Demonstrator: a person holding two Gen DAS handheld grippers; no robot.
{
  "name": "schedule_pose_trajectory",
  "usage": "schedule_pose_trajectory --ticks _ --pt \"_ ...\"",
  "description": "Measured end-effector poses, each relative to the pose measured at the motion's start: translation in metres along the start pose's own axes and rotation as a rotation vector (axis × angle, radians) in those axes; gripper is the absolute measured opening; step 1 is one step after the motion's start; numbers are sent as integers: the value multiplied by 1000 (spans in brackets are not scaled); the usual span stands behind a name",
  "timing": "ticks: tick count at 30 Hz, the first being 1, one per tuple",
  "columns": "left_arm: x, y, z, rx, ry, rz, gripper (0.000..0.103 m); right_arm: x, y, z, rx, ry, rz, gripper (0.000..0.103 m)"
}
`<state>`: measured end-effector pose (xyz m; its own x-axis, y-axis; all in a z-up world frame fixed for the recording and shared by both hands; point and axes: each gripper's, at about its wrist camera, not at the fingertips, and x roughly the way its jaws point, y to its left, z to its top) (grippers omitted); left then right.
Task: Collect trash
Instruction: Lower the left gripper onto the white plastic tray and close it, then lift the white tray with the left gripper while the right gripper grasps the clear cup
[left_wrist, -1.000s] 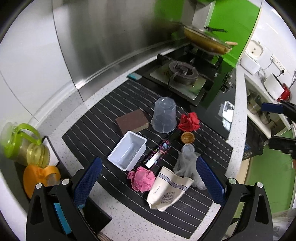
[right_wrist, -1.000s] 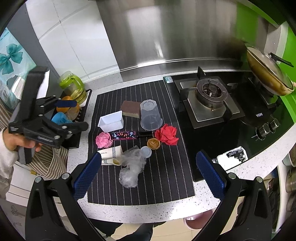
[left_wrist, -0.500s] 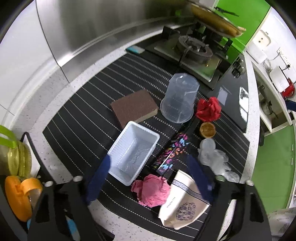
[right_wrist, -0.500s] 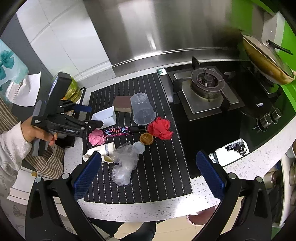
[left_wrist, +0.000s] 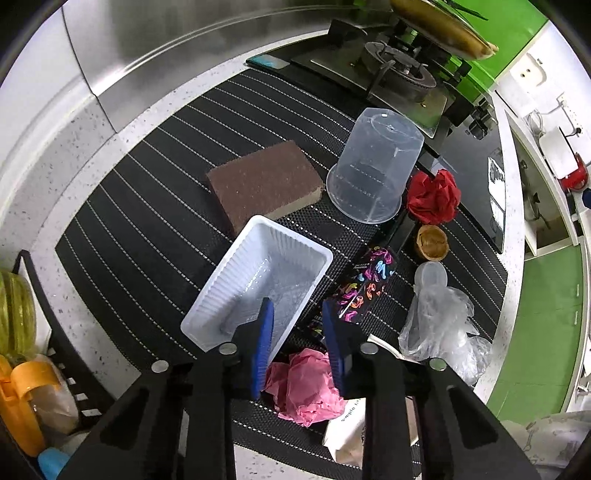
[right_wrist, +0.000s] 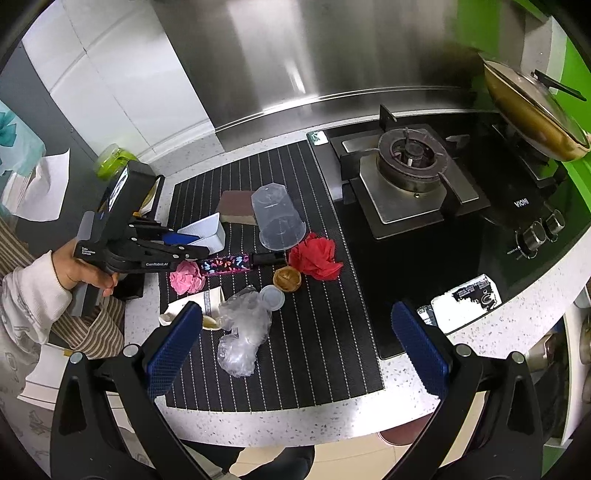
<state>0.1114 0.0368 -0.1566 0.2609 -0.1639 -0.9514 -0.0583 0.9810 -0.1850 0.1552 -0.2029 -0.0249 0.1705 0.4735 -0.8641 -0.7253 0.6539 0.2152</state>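
1. Left tool (left_wrist: 297, 339) closing astride the long wall of the ribbed white plastic tray (left_wrist: 258, 284); pads not pressing yet.
2. Right tool (right_wrist: 295, 343) wide open, empty, above the striped mat (right_wrist: 314, 350).
3. Crumpled pink paper (left_wrist: 306, 387) just beside the tray; clear bag (right_wrist: 243, 332) nearby.
4. Farther: brown sponge (left_wrist: 264, 184), upturned clear cup (left_wrist: 373, 173), red paper wad (left_wrist: 434, 197).

Left wrist view: the left tool (left_wrist: 297, 321) covers the near right corner of the ribbed white plastic tray (left_wrist: 258, 288) at frame centre; whether its pads press the tray wall, cannot tell. Crumpled pink paper ball (left_wrist: 306, 387) partly behind the tool's fingers. Cream printed paper bag (left_wrist: 345, 432) mostly hidden, bottom centre. Lidded brass-coloured pan (left_wrist: 443, 26) cut by top edge. Right wrist view: bag print too small to read.
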Motion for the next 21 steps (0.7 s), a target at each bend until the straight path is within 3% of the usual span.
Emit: schedule_pose_trajectory --ticks 3,8,21 --pt "4 0 0 4 12 -6 10 1 1 2 -2 0 -1 100" --pt "0 -2 -1 8 2 -2 3 3 3 6 -8 1 1 100" --pt "-43 -2 -5 -36 -121 28 2 24 18 26 -67 -2 10 100"
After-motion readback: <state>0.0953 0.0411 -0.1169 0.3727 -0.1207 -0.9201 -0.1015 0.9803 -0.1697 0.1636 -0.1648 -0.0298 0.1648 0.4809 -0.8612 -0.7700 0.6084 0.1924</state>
